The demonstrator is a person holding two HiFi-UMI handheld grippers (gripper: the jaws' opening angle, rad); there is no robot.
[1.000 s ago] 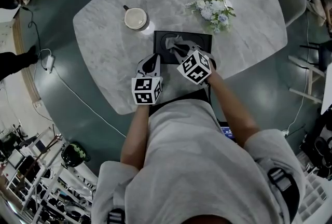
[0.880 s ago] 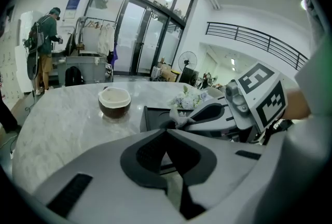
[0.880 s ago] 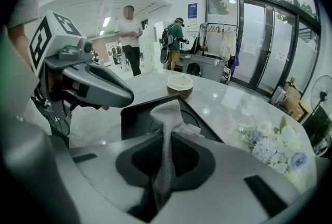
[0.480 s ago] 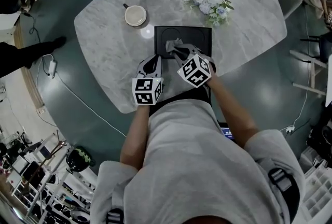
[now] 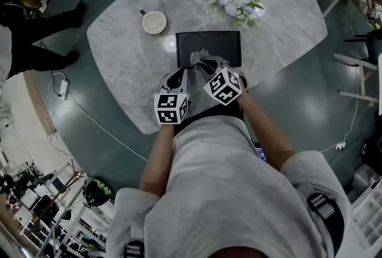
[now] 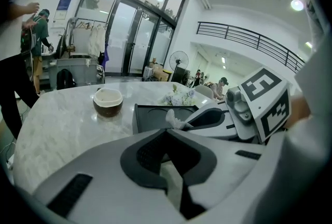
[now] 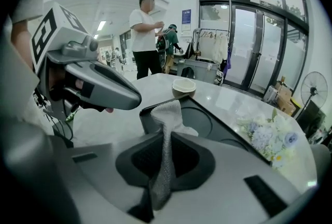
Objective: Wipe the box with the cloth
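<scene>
The right gripper [image 7: 166, 137] is clamped on the grey cloth [image 7: 167, 114], whose free end drapes over the near edge of the black box [image 5: 209, 42]. The box lies on the marble bench [image 5: 125, 65], between a cup [image 5: 154, 22] and flowers [image 5: 239, 3]. The left gripper [image 6: 167, 132] hangs just beside, jaws together on nothing.

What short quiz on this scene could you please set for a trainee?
1. True or false: the right gripper is shut on the cloth.
2. What stands nearest the far left corner of the box? A kettle; B cup; C bottle.
3. Which gripper has nothing between its jaws?
Key: 1 true; 2 B; 3 the left gripper.
</scene>
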